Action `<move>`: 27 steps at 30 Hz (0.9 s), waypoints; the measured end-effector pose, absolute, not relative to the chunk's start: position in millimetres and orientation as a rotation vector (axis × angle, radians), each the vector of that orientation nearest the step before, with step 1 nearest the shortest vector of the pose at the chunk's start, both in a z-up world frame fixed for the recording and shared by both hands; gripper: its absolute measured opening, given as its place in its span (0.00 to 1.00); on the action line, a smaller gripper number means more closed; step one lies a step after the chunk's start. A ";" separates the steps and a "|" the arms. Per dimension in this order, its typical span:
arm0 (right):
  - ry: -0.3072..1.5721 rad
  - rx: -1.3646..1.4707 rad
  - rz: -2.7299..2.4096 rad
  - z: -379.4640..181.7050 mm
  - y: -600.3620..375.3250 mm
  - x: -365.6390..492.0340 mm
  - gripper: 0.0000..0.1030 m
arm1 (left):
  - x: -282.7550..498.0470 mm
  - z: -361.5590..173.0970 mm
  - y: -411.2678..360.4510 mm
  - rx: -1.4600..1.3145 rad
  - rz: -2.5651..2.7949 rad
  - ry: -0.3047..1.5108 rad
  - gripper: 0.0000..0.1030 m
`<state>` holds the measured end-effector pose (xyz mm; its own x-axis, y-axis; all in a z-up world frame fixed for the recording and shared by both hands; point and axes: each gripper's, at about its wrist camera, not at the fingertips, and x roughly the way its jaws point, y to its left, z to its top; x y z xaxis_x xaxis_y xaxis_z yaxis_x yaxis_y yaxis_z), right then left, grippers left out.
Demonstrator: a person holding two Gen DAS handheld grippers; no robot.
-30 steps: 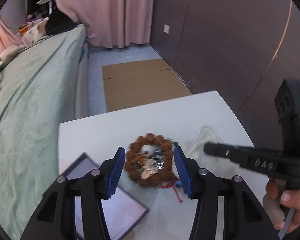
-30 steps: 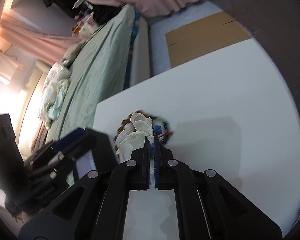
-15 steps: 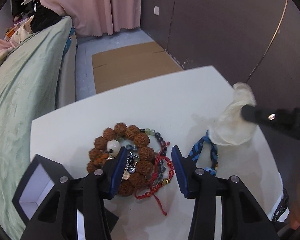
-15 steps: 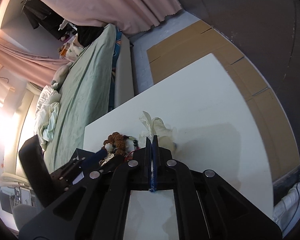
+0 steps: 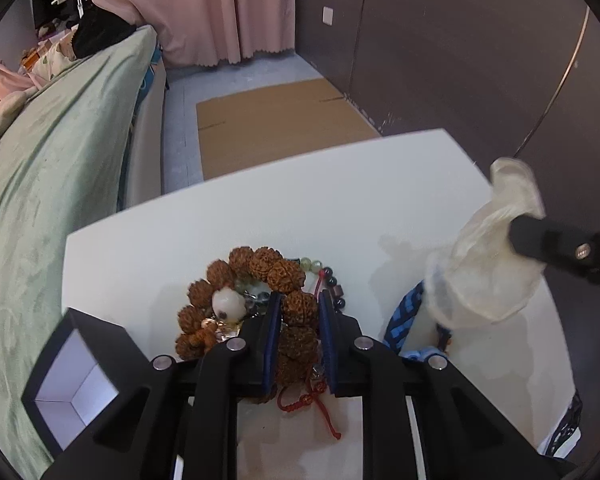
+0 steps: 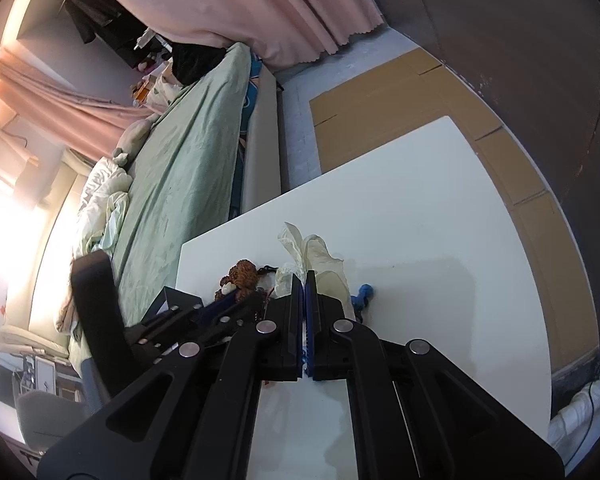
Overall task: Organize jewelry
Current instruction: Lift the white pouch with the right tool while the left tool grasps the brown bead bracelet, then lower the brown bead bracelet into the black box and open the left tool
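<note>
Your left gripper (image 5: 298,312) has been dropping and closing; it is now pinching the brown bead bracelet (image 5: 260,304) lying on the white table (image 5: 340,208). Your right gripper (image 6: 305,276), pressed together, is holding up the cream pouch (image 5: 492,256).

Right claw (image 6: 304,280) is clamped tight on a cream, crumpled pouch (image 6: 320,252), held just above the white counter (image 6: 440,240). Left of it, the left claw (image 6: 236,300) reaches in at the brown beaded bracelet (image 6: 242,274). A blue braided piece (image 6: 362,292) peeks out right of the pouch. Green bed (image 6: 180,168) runs along behind.
</note>
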<state>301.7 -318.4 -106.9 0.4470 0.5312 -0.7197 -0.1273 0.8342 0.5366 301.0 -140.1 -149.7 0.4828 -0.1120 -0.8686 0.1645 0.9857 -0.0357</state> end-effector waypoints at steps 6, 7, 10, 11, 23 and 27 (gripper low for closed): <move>1.020 0.415 0.443 -101.9 -309.0 298.2 0.03 | 288.4 -120.7 -120.9 0.018 -0.131 0.995 0.16; 1.015 0.410 0.446 -100.6 -306.5 297.5 0.03 | 286.6 -116.2 -118.6 0.012 -0.125 0.986 0.16; 1.003 0.397 0.461 -97.1 -299.1 295.1 0.03 | 280.3 -100.8 -110.5 -0.002 -0.115 0.954 0.16; 0.999 0.393 0.466 -96.0 -296.4 294.3 0.03 | 277.6 -94.7 -108.2 -0.006 -0.112 0.941 0.16; 0.937 0.362 0.513 -81.1 -270.2 283.9 0.03 | 241.8 -31.5 -85.2 -0.020 -0.070 0.824 0.16; 0.928 0.368 0.535 -77.9 -262.8 283.4 0.03 | 228.8 -22.8 -73.5 -0.024 -0.040 0.807 0.16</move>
